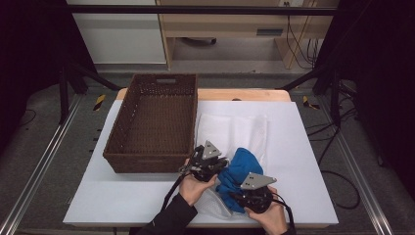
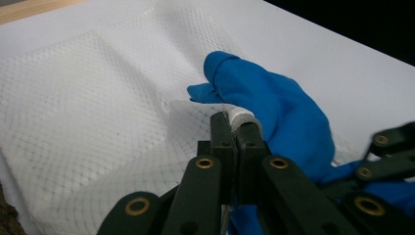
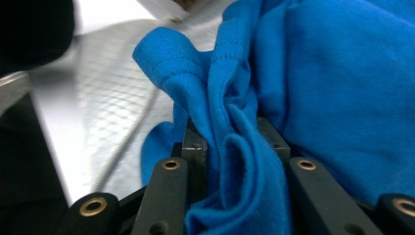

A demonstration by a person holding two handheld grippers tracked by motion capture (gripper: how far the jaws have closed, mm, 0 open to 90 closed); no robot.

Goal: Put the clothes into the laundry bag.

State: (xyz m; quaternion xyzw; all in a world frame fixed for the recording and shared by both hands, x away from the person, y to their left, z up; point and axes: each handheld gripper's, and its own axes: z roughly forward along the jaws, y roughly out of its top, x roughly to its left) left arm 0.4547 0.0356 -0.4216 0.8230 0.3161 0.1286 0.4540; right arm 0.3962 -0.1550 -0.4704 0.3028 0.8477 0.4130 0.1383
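A blue cloth (image 1: 241, 169) lies bunched on a white mesh bag (image 1: 230, 129) spread over the white tabletop (image 1: 303, 147). My left gripper (image 1: 222, 164) sits at the cloth's left side. In the left gripper view it (image 2: 236, 125) is shut on the rolled white edge of the mesh bag (image 2: 98, 98), with the blue cloth (image 2: 279, 107) just to its right. My right gripper (image 1: 237, 195) is at the cloth's near side. In the right gripper view it (image 3: 230, 132) is shut on a gathered fold of the blue cloth (image 3: 333, 88), above the mesh bag (image 3: 112, 88).
A brown wicker basket (image 1: 147, 164) stands with nothing in it on the table's left half, close to my left gripper. The table's near edge runs just below both hands. Dark frames and cables flank the table on the floor.
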